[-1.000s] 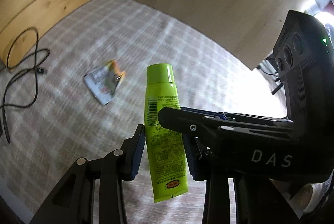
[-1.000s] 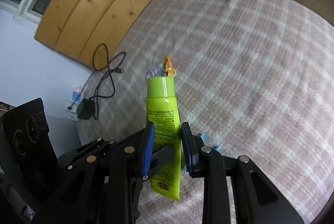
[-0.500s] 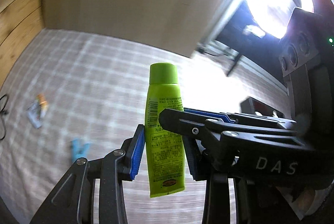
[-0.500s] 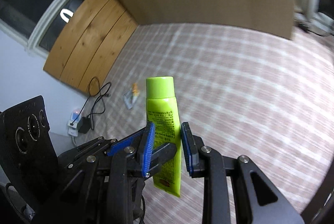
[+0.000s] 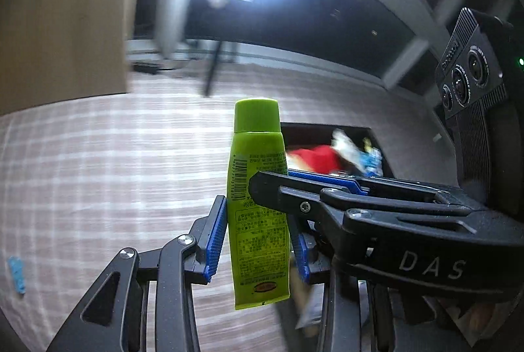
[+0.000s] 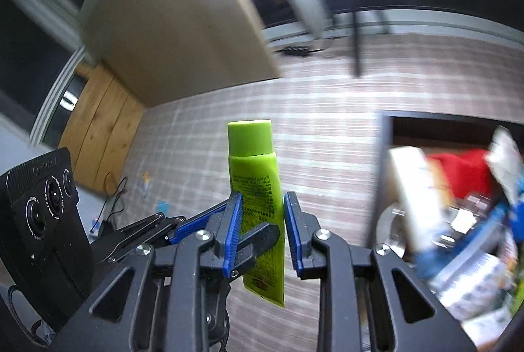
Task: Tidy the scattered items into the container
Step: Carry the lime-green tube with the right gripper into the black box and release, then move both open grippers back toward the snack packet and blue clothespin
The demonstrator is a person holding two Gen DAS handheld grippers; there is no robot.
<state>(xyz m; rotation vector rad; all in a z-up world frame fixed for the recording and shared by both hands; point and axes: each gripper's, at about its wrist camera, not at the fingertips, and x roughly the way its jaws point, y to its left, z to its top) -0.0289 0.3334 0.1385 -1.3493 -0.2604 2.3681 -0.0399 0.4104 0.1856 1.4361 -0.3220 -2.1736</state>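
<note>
Tube [image 5: 257, 198] upright between both jaws, container [image 6: 386, 155] right beyond it.

Plaid floor [image 6: 327, 135]: dark container [image 6: 383, 155] resting on it (contents blurred). Blue clip [image 5: 16, 273], small packet [image 6: 144, 185] and black cable [image 6: 114, 198] lie scattered well apart.

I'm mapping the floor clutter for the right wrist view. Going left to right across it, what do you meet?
Black camera block of the other tongs → small blue clip on the floor → lime-green plastic tube → dark open-topped container → red item inside it.
</note>
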